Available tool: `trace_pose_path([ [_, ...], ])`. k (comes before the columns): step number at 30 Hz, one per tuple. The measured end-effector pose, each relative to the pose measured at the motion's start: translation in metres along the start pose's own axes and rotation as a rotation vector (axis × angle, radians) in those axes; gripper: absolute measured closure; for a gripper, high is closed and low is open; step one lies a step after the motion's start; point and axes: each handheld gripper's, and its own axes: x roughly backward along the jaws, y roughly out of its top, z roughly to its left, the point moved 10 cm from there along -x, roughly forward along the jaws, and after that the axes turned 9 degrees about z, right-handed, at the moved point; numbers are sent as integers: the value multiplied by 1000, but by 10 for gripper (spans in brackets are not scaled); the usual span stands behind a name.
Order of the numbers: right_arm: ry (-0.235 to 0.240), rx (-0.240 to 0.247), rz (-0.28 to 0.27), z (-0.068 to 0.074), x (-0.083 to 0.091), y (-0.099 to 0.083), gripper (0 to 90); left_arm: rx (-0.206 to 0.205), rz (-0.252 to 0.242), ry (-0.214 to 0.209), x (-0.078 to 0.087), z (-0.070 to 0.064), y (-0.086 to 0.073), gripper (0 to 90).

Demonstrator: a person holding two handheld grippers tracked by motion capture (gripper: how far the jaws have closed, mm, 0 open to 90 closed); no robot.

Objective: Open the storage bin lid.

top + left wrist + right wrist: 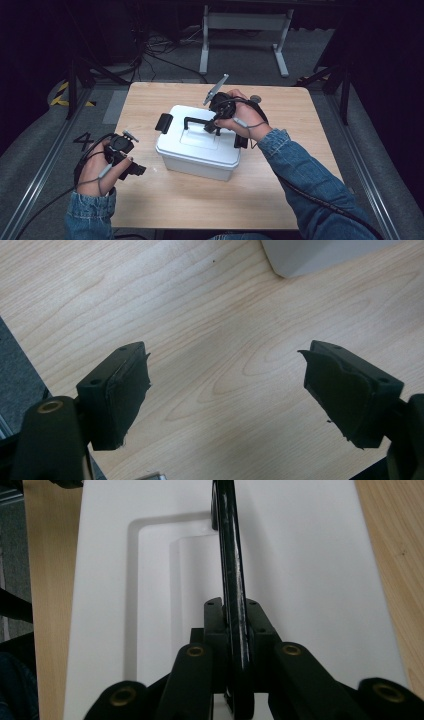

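A white lidded box (pixel 197 150) stands in the middle of the wooden table (pixel 280 190). Its black carry handle (pixel 196 120) is raised above the lid, and its left black latch (pixel 163 122) is swung out. My right gripper (pixel 214 125) is shut on the handle's right end. In the right gripper view the black handle (pixel 231 555) runs upright between the closed jaws, over the white lid (pixel 310 570). My left gripper (pixel 134 169) rests low at the table's left, left of the box, open and empty. In the left gripper view a corner of the box (pixel 320 255) shows at the top.
A white metal stand (pixel 245 30) and cables lie on the floor beyond the table. Metal rails run along both sides of the table. Bare wood lies in front of the box and at the right.
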Motion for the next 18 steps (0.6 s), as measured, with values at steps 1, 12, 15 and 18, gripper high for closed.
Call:
trace_pose_path([
  [1, -1, 5, -1, 1, 0, 0, 842, -3, 2, 3, 0, 1, 0, 191],
  [12, -15, 60, -53, 5, 17, 9, 845, 1, 2, 2, 0, 0, -5, 190],
  [15, -15, 61, -80, 5, 27, 13, 845, 14, -10, 5, 1, 1, -6, 190],
  [18, -15, 66, -104, 7, 38, 15, 845, 14, -8, 3, 1, 0, -7, 189],
])
